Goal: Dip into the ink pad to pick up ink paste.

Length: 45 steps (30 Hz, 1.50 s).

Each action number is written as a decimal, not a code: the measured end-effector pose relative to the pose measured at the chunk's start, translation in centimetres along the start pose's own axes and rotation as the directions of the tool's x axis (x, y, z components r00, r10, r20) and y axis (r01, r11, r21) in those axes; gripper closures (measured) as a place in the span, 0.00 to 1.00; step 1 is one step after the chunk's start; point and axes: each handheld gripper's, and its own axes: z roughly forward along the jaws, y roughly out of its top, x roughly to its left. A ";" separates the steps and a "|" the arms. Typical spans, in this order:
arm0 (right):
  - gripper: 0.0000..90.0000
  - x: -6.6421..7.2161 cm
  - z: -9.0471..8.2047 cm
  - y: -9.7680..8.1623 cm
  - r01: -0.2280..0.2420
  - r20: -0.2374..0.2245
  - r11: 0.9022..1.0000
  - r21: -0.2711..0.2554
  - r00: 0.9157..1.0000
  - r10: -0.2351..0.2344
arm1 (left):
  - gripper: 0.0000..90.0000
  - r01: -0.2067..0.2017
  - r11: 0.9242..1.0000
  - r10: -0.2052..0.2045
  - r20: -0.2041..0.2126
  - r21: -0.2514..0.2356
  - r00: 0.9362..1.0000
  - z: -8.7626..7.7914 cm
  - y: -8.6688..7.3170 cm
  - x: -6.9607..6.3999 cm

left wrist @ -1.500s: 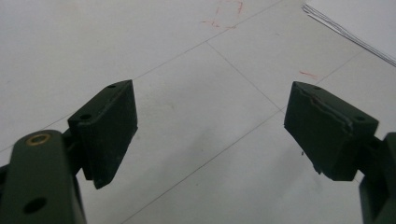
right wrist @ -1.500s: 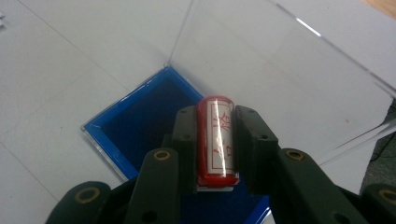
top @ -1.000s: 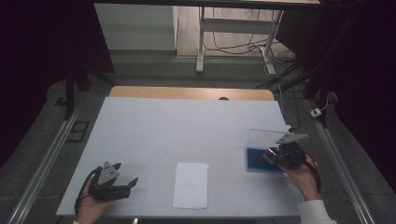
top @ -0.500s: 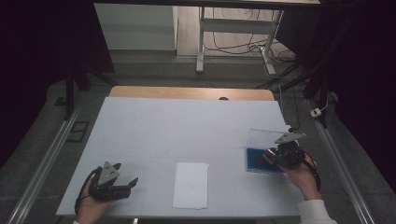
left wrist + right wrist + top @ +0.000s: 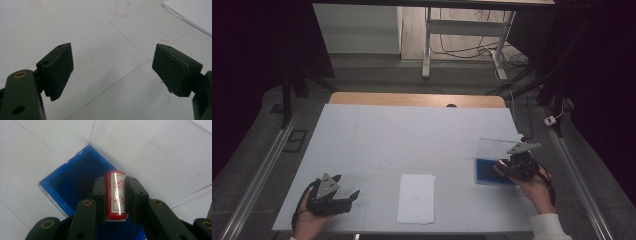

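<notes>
High view, from left to right: the left tool (image 5: 343,196) rests in the person's hand at the lower left of the tabletop (image 5: 412,135), its jaws spread wide with nothing between them; in the left gripper view bare surface lies between the jaws. A white sheet of paper (image 5: 416,198) lies at lower centre. At the right, the right tool (image 5: 504,168) is closed on a red stamp (image 5: 115,195), held over the blue ink pad (image 5: 75,185), whose clear lid (image 5: 497,148) stands open behind it.

I judge the step to be inking the stamp. To do it well, bring the stamp's face flat onto the blue pad, press evenly, keep the grip firm, and stay clear of the raised lid.
</notes>
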 end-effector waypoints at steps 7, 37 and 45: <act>0.79 0.0 0.1 -0.1 0.005 -0.001 1.000 -0.004 1.000 -0.005 | 0.19 -0.001 1.000 0.001 -0.001 -0.001 1.000 0.0 0.0 0.0; 0.78 -0.8 -2.6 -0.2 -0.033 -0.046 0.988 -0.148 0.999 0.027 | 0.19 -0.004 1.000 0.004 0.003 -0.004 1.000 0.1 0.1 0.1; 0.78 -0.6 -2.8 0.0 -0.029 -0.061 0.987 -0.155 0.998 0.020 | 0.19 -0.002 1.000 0.002 0.007 -0.003 1.000 0.1 0.1 0.1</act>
